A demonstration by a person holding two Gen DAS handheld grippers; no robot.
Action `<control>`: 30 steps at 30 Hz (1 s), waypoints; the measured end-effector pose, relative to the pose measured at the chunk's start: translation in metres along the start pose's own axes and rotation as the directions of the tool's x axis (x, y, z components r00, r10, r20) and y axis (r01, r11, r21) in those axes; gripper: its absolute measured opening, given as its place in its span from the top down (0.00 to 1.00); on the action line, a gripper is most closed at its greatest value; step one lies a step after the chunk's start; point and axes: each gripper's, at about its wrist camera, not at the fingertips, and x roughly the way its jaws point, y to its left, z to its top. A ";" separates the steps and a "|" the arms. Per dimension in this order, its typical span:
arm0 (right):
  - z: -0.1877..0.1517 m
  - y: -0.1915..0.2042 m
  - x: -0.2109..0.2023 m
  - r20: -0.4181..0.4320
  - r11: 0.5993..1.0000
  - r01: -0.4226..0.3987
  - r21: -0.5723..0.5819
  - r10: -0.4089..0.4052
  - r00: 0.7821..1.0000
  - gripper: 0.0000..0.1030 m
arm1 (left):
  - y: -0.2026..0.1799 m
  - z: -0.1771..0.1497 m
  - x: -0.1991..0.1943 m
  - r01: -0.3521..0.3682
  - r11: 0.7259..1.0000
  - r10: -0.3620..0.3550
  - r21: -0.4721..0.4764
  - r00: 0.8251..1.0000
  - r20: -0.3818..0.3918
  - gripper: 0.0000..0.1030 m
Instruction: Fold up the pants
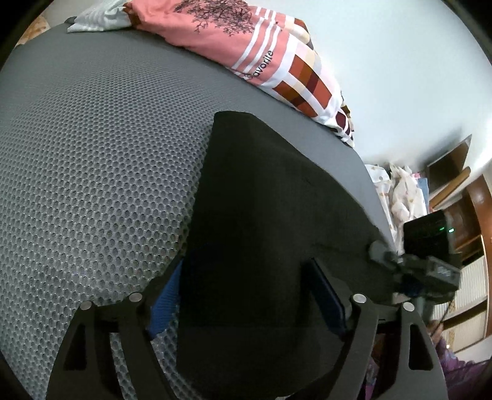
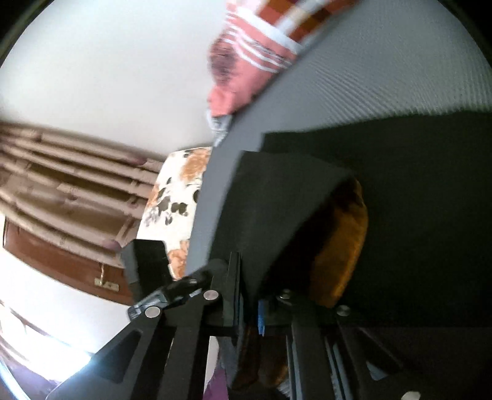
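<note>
We find the jaws of the left gripper [image 1: 243, 295] standing wide apart, its blue pads [image 1: 163, 304] on either side of the black pants [image 1: 261, 190] without pressing on the cloth. The jaws of the right gripper [image 2: 249, 304] are drawn nearly together, pinching a fold of the pants [image 2: 276, 200], which rises from the fingers in a lifted flap. An orange-brown lining [image 2: 338, 246] shows beneath that raised flap.

From the left wrist view we note the pants lying flat on a grey mesh mattress [image 1: 92, 154], running from between the fingers out toward the mattress's right-hand edge. The right gripper [image 1: 430, 267] appears at that edge, touching the cloth.

Farther off, a pink patterned pillow [image 1: 246, 46] lies at the far side of the mattress, against a pale wall [image 1: 399, 77]. Beside it rests a light striped cloth [image 1: 98, 18]. In the right wrist view, which is blurred, we record a floral fabric [image 2: 178, 197] beyond the mattress's edge and brown curtains [image 2: 61, 172] behind it.
</note>
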 end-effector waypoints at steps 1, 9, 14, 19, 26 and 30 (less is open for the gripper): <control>0.001 0.006 -0.001 0.003 1.000 0.000 -0.010 0.000 1.000 0.91 | -0.001 0.001 0.001 0.000 1.000 0.000 -0.001 1.000 -0.002 0.20; 0.002 -0.012 -0.005 -0.058 0.988 0.149 0.032 -0.147 0.988 0.74 | -0.003 0.002 0.002 -0.009 1.000 0.010 0.023 1.000 -0.015 0.20; 0.031 -0.028 -0.051 0.100 0.975 0.223 -0.002 -0.221 0.970 0.55 | -0.008 0.004 0.009 -0.001 0.999 0.002 0.045 1.000 -0.008 0.18; 0.053 -0.039 -0.042 0.077 0.983 0.177 -0.040 -0.174 0.982 0.54 | -0.006 0.006 0.010 0.016 0.999 -0.016 0.038 1.000 -0.008 0.14; 0.033 -0.027 -0.010 -0.031 0.999 0.039 -0.017 -0.040 0.999 0.55 | -0.012 0.007 0.014 0.011 0.997 -0.010 0.078 1.000 -0.004 0.09; 0.025 -0.013 -0.006 -0.048 0.979 0.149 -0.137 -0.156 0.987 0.57 | -0.014 0.008 0.017 0.008 0.995 -0.008 0.101 1.000 -0.001 0.07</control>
